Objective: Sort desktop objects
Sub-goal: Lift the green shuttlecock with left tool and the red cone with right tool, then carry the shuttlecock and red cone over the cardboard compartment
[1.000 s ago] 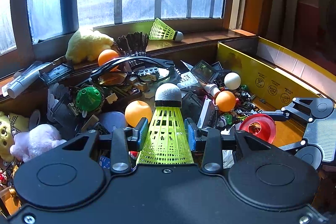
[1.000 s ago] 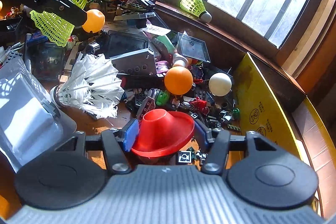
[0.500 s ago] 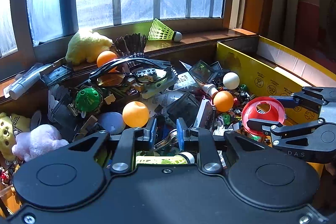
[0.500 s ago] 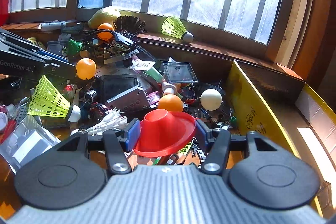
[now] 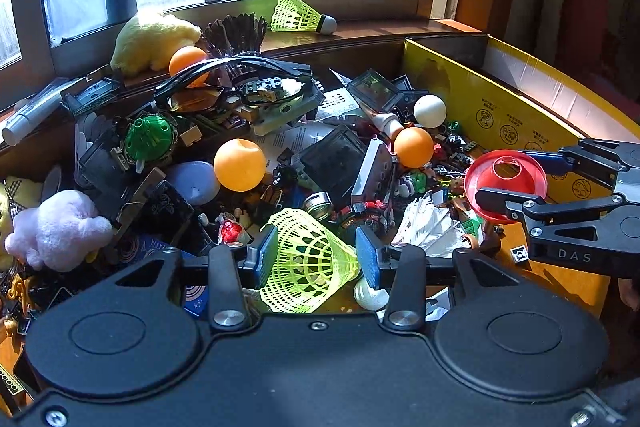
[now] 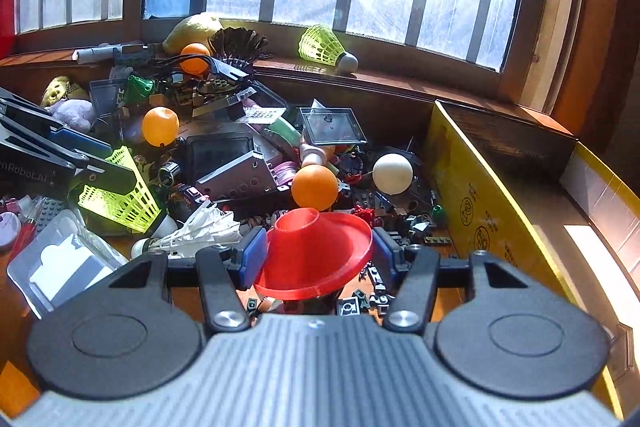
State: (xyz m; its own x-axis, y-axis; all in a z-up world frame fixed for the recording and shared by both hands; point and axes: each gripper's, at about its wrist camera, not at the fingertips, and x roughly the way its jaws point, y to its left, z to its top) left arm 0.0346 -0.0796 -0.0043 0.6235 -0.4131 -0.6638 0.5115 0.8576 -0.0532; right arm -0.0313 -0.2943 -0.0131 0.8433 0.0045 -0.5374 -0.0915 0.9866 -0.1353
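Spreading apart, the fingers of the left gripper (image 5: pixel 316 257) flank a neon-yellow shuttlecock (image 5: pixel 310 265) whose mesh skirt lies between the blue pads, its white cork down at five o'clock; the right pad stands clear of the mesh, while contact at the left pad cannot be told. Beside it at three o'clock lies a white feather shuttlecock (image 5: pixel 430 223) on the wooden bench (image 5: pixel 560 275). The right gripper (image 6: pixel 316 255) is clenched on a red funnel-shaped cup (image 6: pixel 316 253), both blue pads pressing its wide rim; the left wrist view shows this cup from the side at three o'clock, raised above the clutter with its neck hole open. Only the right wrist view shows a clear plastic blister tray (image 6: pixel 60 267) at nine o'clock, with nothing visible in it. Past the fingers, the heap holds two orange balls (image 5: pixel 239 165), a white ball (image 5: pixel 429 111), a green spiked ball (image 5: pixel 149 137) and dark blocks. At two o'clock stands a yellow cardboard box (image 5: pixel 500 115); its inside is not visible. Only the left wrist view shows a pink plush toy (image 5: pixel 56 229) plainly, at nine o'clock. Farthest, on the windowsill (image 5: pixel 380 31) at twelve o'clock, lie a second neon-yellow shuttlecock (image 5: pixel 300 15), a black feather shuttlecock (image 5: pixel 238 33) and a yellow plush toy (image 5: pixel 150 39).
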